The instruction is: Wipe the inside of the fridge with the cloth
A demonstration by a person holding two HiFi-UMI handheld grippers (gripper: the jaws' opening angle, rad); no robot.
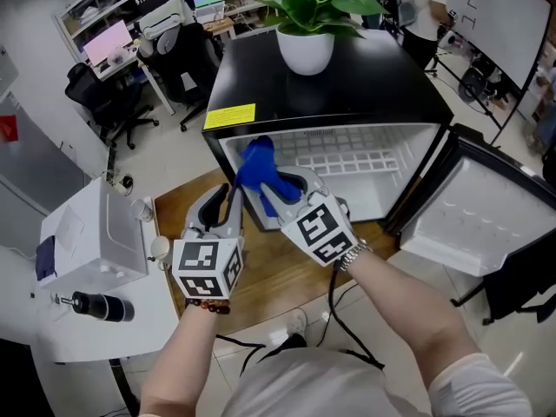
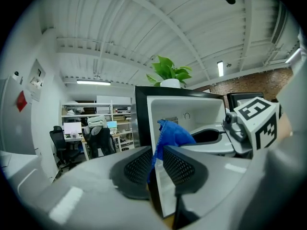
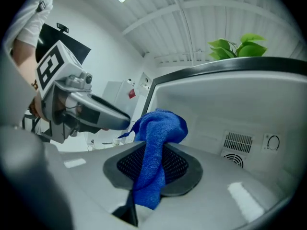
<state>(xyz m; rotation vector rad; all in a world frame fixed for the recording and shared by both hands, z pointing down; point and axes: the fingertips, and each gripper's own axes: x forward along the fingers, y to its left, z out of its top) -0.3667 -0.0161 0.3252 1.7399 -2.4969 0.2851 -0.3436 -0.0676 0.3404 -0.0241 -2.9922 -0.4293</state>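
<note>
Head view: black fridge (image 1: 382, 85) stands on a wooden board (image 1: 269, 276). Its door (image 1: 473, 220) is swung wide open to the fridge's right, so the white interior is exposed, with a wire shelf (image 1: 347, 159) lying inside. A white table (image 1: 52, 341) sits well to the left of the fridge. A potted plant (image 1: 306, 33) stands on the fridge top.

Both grippers are in front of the fridge opening, at its left side.

- Right gripper (image 3: 152, 153) is clamped on the blue cloth (image 3: 160, 126). The fabric bunches up above the pads and a tail hangs out below them. This gripper points into the cavity, and its view shows the fridge's back wall with a vent grille (image 3: 237, 142).
- Left gripper (image 2: 159, 152) is just beside the right one, on the side of the fridge's left wall. Its jaws are slightly apart — a thin edge of the cloth runs down into the gap, but the pads aren't pressing it. The front edge of the fridge's left wall shows through the gap.

The cloth is up at the fridge's mouth near the left wall, carried by the right gripper alone.
</note>
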